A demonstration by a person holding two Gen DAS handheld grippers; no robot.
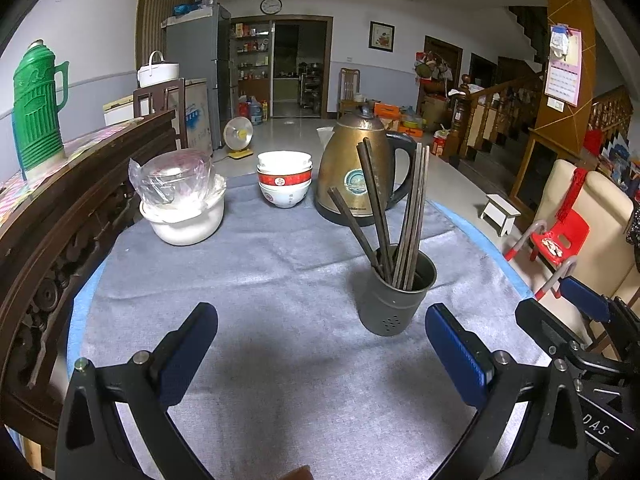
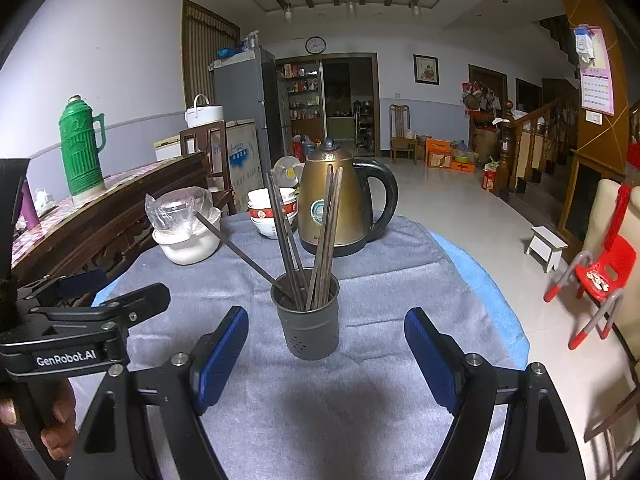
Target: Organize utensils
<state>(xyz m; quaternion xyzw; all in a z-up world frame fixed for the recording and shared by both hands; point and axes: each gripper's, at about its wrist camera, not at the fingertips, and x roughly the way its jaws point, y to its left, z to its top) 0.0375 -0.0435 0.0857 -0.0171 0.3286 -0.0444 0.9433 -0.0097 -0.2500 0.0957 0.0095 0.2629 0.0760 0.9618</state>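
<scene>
On the surface (image 1: 280,280) the cup (image 1: 394,300) stands toward the near right, with the chopsticks (image 1: 404,216) upright in it. Behind it sits the kettle (image 1: 360,168); left of the kettle are the stacked bowls (image 1: 284,180), and farther left the pot (image 1: 184,216).

Grey cloth (image 1: 260,280) over round table (image 1: 80,308)

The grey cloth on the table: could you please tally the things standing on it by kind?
Kettle: 1
Chopstick holder with chopsticks: 1
Stack of bowls: 1
White pot with a plastic-wrapped top: 1
Total: 4
</scene>
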